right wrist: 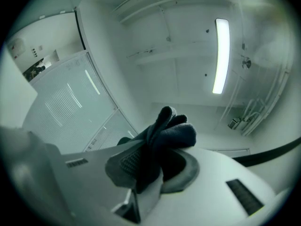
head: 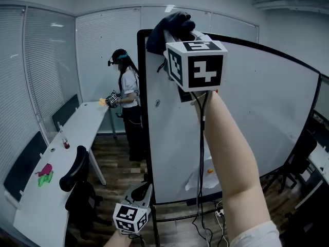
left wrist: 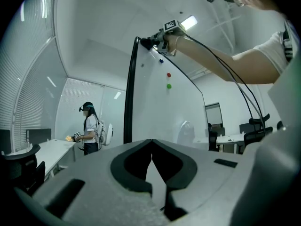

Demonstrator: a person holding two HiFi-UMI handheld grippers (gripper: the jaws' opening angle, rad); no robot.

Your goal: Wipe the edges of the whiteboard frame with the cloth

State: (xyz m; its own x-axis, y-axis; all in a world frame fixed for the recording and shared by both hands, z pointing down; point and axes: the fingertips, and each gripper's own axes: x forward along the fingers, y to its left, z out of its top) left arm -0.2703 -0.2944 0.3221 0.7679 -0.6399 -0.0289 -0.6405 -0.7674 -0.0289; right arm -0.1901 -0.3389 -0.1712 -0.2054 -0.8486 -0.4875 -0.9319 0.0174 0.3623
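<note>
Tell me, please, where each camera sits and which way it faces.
Head view: on the head, facing the whiteboard; shows right arm, right gripper with cloth, left gripper.
Left gripper view: low, looking up over shut, empty jaws at the whiteboard.
Right gripper view: at the whiteboard's top, facing the ceiling light; jaws shut on the cloth.
Shared: head and left gripper views show whiteboard and right arm.

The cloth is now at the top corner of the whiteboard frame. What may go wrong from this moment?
1. The cloth sits bunched in the right claw; dragged along the black frame, it may catch on the corner and pull loose.
2. The cable hanging from that claw may knock the red magnet.
3. Pushing this high may rock the whiteboard; the left claw, shut and empty, steadies nothing.
</note>
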